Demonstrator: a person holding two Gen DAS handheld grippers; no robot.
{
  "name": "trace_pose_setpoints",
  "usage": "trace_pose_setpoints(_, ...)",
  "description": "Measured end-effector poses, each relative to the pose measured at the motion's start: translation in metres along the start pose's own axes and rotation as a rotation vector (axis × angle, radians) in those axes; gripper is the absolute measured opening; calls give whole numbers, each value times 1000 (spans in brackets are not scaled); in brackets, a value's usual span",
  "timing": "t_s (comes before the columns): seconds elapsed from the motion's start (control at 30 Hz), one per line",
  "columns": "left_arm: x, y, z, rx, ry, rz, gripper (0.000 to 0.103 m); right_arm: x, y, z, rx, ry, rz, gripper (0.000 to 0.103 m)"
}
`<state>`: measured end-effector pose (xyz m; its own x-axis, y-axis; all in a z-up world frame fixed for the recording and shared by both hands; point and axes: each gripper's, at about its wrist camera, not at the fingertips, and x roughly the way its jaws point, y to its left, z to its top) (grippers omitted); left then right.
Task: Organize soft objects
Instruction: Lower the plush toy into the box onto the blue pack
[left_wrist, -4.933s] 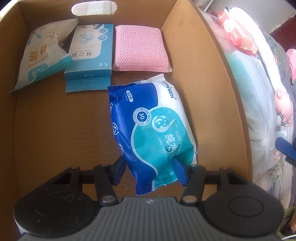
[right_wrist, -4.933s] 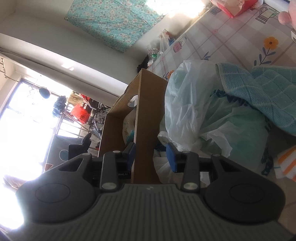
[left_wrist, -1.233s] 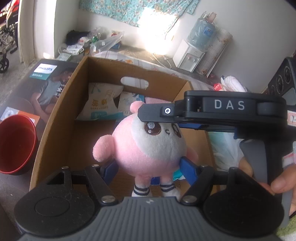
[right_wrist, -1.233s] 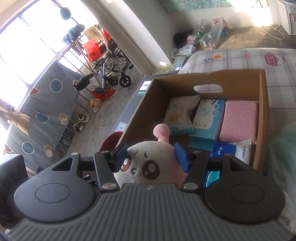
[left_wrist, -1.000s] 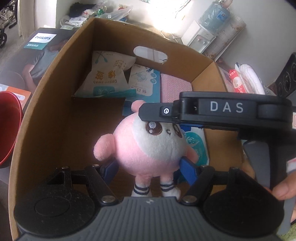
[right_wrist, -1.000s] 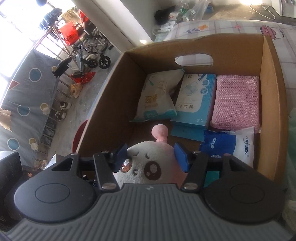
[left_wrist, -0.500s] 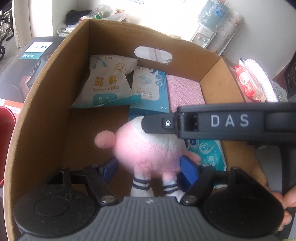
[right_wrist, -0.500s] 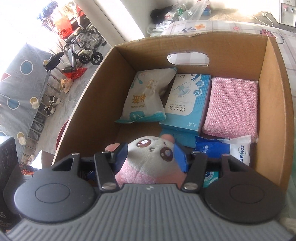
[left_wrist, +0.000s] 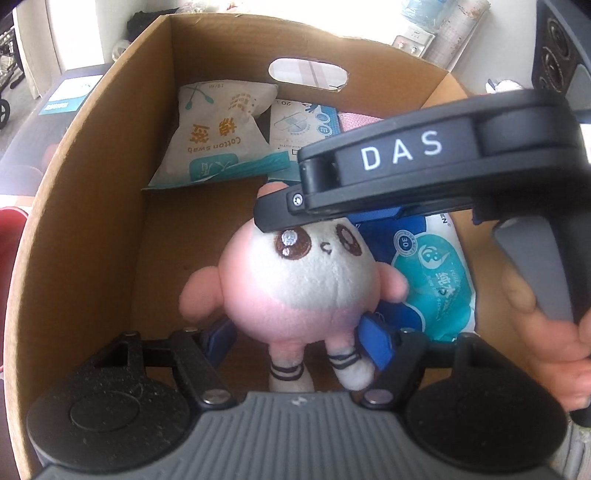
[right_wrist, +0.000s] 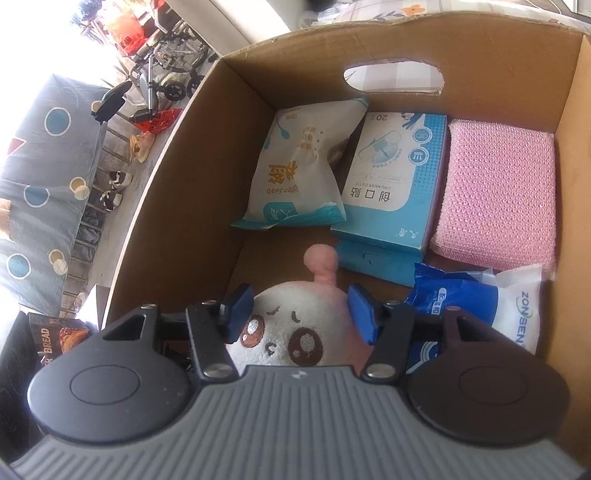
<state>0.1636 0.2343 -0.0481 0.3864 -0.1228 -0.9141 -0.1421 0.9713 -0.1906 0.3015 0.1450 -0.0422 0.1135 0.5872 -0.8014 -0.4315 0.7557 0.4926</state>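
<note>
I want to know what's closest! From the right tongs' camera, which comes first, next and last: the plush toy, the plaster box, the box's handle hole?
1. Plush toy: between the right tongs.
2. Plaster box: farther in, middle of the back row.
3. Handle hole: in the cardboard box's far wall.

plush toy (left_wrist: 295, 280) lowered deeper into cardboard box (left_wrist: 92, 206); right gripper (right_wrist: 301, 310) moved closer over it

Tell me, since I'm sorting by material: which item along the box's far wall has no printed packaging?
The pink sponge pad at the right end; the cotton swab bag and blue plaster box beside it are printed.
</note>
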Motion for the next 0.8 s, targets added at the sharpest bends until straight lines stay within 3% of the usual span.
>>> trace_pose_setpoints(0.2,-1,-9,7,16,-1,2,72,-24,16,-8,-108,-90,-42,48)
trace_pose_setpoints(0.43,6,-7,15,-38,50,12,75,-25,2,-3,-43,-93,-60,48)
trace_pose_setpoints(0.57,-9,-8,11,-30,13,15,83,-31,-4,-7,-12,-125,-37,50)
trace_pose_setpoints(0.8,-51,-17,2,-35,-92,19,84,-83,-8,-26,18,-264,39,54)
